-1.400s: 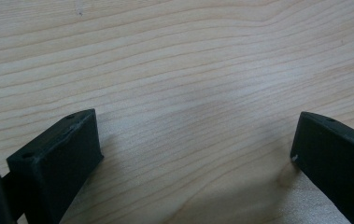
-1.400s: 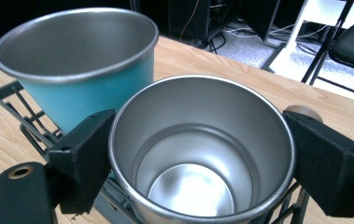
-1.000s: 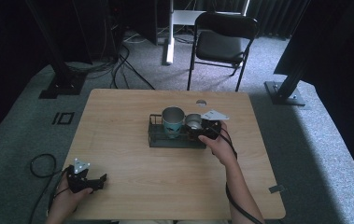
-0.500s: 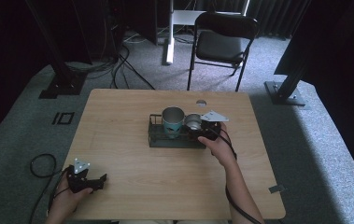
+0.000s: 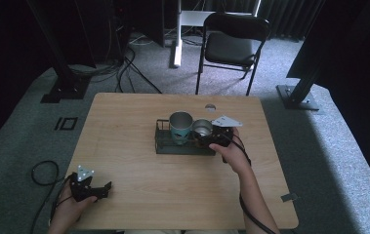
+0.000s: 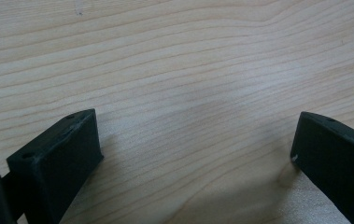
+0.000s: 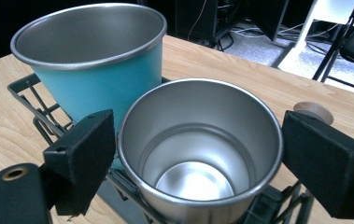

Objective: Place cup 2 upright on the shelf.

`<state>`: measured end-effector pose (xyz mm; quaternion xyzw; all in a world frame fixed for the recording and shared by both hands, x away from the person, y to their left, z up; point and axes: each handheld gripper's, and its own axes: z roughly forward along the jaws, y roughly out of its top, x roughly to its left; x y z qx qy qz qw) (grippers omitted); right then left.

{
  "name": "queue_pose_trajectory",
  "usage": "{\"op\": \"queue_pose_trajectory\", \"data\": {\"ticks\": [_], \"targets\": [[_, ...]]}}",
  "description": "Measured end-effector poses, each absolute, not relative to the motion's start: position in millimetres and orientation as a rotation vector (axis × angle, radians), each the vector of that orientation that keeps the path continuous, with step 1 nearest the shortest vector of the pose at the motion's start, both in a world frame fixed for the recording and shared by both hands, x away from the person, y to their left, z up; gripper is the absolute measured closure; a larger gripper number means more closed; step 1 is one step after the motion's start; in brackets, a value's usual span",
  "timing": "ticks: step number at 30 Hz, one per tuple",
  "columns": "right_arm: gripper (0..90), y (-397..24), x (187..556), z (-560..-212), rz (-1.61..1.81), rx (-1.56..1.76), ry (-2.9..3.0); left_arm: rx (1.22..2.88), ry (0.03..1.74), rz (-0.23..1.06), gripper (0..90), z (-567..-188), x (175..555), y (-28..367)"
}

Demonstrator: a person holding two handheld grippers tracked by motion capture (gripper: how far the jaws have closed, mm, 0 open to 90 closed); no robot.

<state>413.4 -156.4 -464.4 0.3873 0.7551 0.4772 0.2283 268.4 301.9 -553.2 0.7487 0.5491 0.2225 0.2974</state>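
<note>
A black wire rack [image 5: 162,137] stands in the middle of the wooden table and holds two cups. The teal cup [image 5: 180,127] [image 7: 101,79] is the taller one, on the left. Beside it is a steel cup [image 5: 202,128] [image 7: 198,154], upright and empty. My right gripper [image 5: 203,136] [image 7: 198,140] comes in from the right with one jaw against each side of the steel cup's rim. At the table's near left corner my left gripper [image 5: 103,189] [image 6: 198,140] rests open over bare wood, with nothing between its jaws.
A small round hole or plug [image 5: 210,107] [image 7: 314,111] sits in the tabletop [image 5: 138,112] behind the rack. A black folding chair [image 5: 231,46] stands beyond the far edge, with dark stands and cables on the floor. Wide wood lies in front of the rack.
</note>
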Motion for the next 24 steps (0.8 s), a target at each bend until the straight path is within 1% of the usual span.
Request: {"op": "queue_pose_trajectory", "data": {"ticks": [24], "targets": [[11.4,-183.1,397.5,-455.9,1.331,1.062,2.029,1.990,1.459,0.591,2.2,-553.2,268.4,301.9]]}}
